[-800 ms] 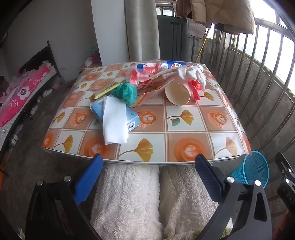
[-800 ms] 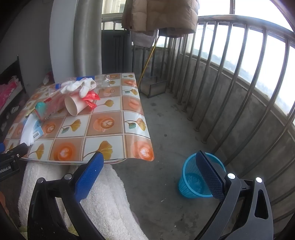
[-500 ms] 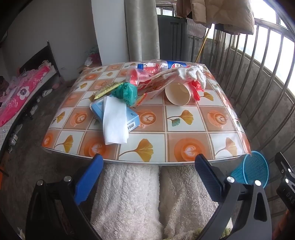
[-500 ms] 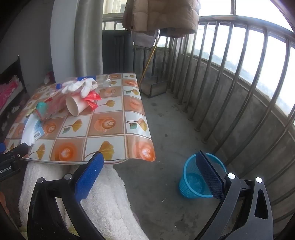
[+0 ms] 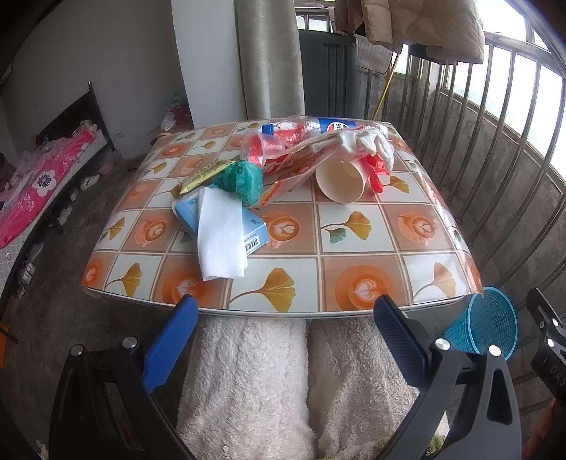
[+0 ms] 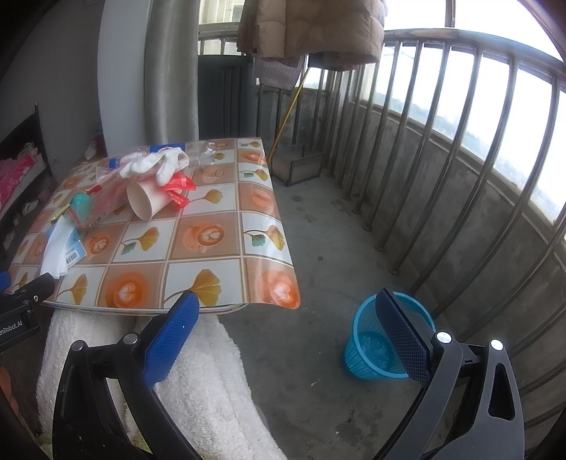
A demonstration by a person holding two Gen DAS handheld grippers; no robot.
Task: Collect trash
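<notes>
Trash lies on the patterned table [image 5: 353,244]: a paper cup [image 5: 339,180] on its side, a white tissue [image 5: 219,233] over a blue box [image 5: 247,226], a green crumpled bag [image 5: 240,178], a clear plastic cup [image 5: 260,150], a white rag [image 5: 364,141] and a plastic bottle [image 5: 318,125]. My left gripper [image 5: 283,318] is open and empty at the table's near edge. My right gripper [image 6: 284,311] is open and empty off the table's right corner [image 6: 279,286], near a blue mesh bin [image 6: 375,346] on the floor.
The bin also shows in the left wrist view [image 5: 484,325]. A metal railing [image 6: 442,159] runs along the right. White fluffy fabric [image 5: 300,382] lies under both grippers. A bed with pink bedding [image 5: 32,184] stands at the left. A jacket [image 6: 311,28] hangs above.
Both views have shifted very slightly; the grippers stay open and nothing on the table has moved.
</notes>
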